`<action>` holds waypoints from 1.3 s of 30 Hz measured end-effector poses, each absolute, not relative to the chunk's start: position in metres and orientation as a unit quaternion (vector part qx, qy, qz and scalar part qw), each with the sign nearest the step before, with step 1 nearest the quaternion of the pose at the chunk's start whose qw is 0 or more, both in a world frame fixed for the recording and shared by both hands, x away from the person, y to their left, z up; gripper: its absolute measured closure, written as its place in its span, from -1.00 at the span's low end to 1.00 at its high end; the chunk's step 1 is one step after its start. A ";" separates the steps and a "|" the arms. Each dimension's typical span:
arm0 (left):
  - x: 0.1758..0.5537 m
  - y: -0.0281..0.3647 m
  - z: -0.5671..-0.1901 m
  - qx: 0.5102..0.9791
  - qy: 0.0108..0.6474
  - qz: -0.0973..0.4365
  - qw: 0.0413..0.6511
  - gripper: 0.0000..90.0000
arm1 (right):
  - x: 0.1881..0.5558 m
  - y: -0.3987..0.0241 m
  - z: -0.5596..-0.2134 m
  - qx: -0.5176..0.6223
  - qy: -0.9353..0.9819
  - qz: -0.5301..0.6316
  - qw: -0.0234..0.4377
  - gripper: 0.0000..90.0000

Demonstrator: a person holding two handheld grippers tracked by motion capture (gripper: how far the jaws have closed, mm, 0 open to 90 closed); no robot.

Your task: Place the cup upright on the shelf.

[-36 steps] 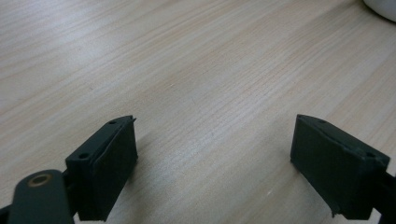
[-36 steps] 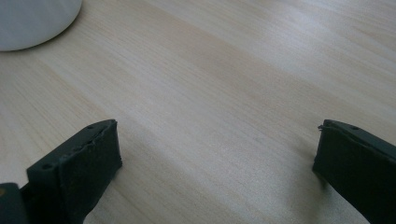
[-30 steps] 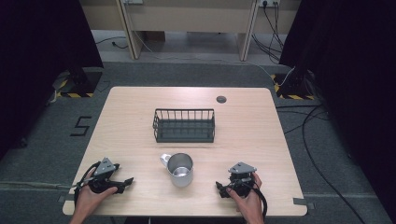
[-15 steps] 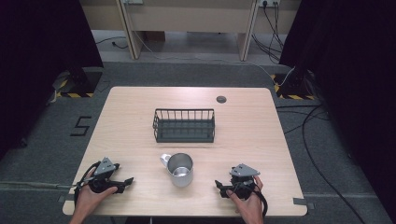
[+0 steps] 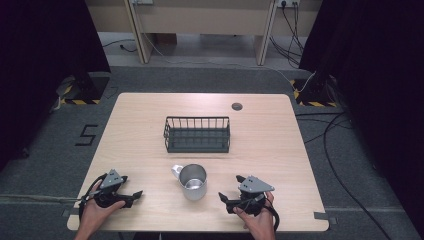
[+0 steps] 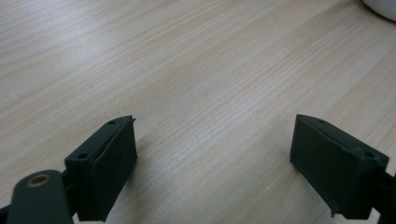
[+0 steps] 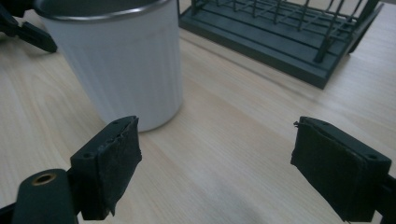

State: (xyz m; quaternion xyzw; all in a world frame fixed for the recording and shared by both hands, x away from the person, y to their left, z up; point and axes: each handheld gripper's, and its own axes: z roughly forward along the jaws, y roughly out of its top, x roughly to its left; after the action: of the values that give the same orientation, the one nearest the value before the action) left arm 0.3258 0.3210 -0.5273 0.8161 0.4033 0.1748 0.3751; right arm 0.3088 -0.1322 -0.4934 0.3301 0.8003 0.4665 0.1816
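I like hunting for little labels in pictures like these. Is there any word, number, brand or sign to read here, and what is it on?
"5": a dark numeral on the grey floor left of the table.
Yellow-and-black hazard stripes, with no lettering, mark the floor at both far corners.
The cup, the wire basket and both grippers show no readable text.

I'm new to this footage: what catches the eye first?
A white metal mug stands at the table's near middle, a dark wire basket behind it. The left gripper and right gripper flank the mug, both open and empty.
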 end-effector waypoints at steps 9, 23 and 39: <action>0.326 0.321 -0.527 0.816 0.403 0.175 0.375 -0.69 | 0.305 -0.120 -0.486 0.309 0.797 0.488 0.179 -0.66; 0.326 0.321 -0.527 0.816 0.403 0.175 0.375 -0.69 | 0.305 -0.099 -0.475 0.272 0.781 0.538 0.161 -0.66; 0.326 0.321 -0.527 0.816 0.404 0.175 0.376 -0.69 | 0.314 -0.073 -0.477 0.260 0.779 0.548 0.158 -0.66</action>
State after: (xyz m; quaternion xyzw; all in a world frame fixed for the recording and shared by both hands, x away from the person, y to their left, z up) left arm 0.3258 0.3210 -0.5274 0.8159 0.4035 0.1746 0.3756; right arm 0.3144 -0.0732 -0.4773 0.2597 0.7789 0.5485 0.1583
